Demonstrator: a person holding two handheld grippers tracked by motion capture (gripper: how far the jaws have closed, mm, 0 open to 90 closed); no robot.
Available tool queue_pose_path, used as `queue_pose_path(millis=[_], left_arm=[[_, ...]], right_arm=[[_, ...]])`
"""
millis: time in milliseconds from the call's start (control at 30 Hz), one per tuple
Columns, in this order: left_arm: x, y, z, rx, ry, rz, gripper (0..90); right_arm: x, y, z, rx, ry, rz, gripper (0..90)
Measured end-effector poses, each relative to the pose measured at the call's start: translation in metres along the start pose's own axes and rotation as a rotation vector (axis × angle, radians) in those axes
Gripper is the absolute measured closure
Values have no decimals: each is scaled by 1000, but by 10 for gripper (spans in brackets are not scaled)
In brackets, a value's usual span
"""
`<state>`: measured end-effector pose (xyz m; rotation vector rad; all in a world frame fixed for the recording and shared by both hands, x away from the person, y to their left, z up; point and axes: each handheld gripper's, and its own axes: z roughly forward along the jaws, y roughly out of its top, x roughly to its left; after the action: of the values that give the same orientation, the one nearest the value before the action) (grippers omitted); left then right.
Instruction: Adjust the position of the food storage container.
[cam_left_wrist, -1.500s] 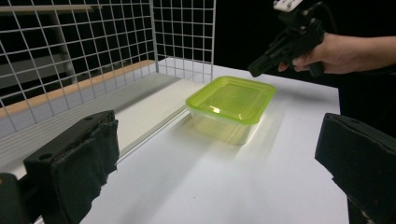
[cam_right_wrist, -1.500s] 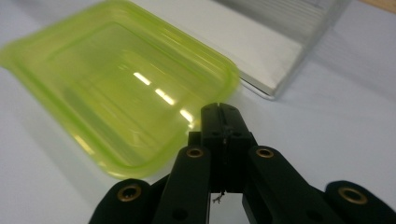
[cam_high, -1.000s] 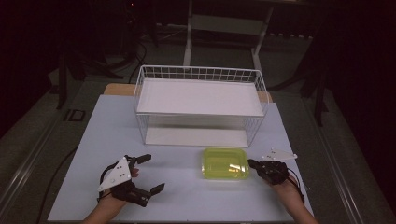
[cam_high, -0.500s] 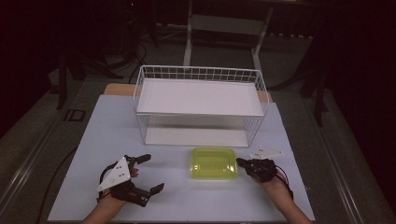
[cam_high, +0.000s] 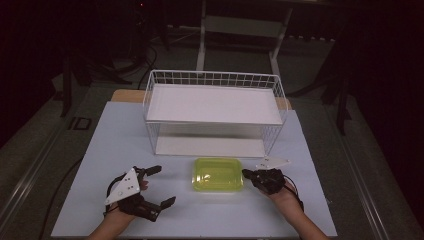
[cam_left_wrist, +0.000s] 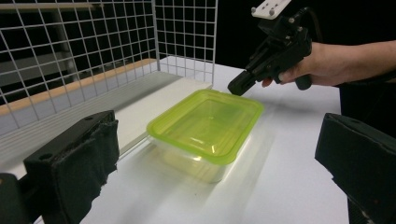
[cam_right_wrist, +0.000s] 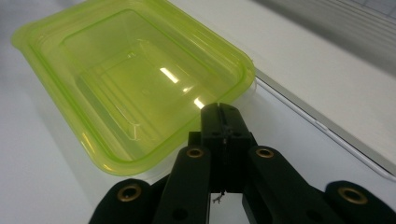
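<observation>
From where I stand, the left gripper (cam_high: 159, 186) rests on the table (cam_high: 100, 150) at about seven o'clock, its jaws spread wide apart with nothing between them, pointing across toward the middle. At the centre, just in front of the white wire basket rack (cam_high: 214, 80), sits the green lidded plastic container (cam_high: 218, 173), flat on the table and close to the rack's lower shelf (cam_high: 210, 146). At its three o'clock edge is the right gripper (cam_high: 246, 173), jaws pressed together, holding nothing, the closed tip touching or nearly touching the lid's rim.

The step in hand looks like nudging the box sideways with that closed tip, toward nine o'clock. Next, I'd judge, it needs a steady, low push against the rim so the tip doesn't ride up over the lid, or else the left gripper closing on the far edge.
</observation>
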<state>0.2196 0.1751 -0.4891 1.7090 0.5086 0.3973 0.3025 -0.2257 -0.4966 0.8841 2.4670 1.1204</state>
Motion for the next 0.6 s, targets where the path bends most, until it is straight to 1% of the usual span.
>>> queue_pose_path(millis=[167,400,567,600], left_arm=[[0,0,0,-1,2,1,3],[0,0,0,0,-1,-2,3],[0,0,0,5,-1,-1,3],[0,0,0,6,0,-1,3]], right_arm=[[5,4,5,-3,18,-3,900],[12,12,15,-6,27,-24,900],[15,15,18,-7,25,-40,899],[15,17,16,-20,27,-43,881]])
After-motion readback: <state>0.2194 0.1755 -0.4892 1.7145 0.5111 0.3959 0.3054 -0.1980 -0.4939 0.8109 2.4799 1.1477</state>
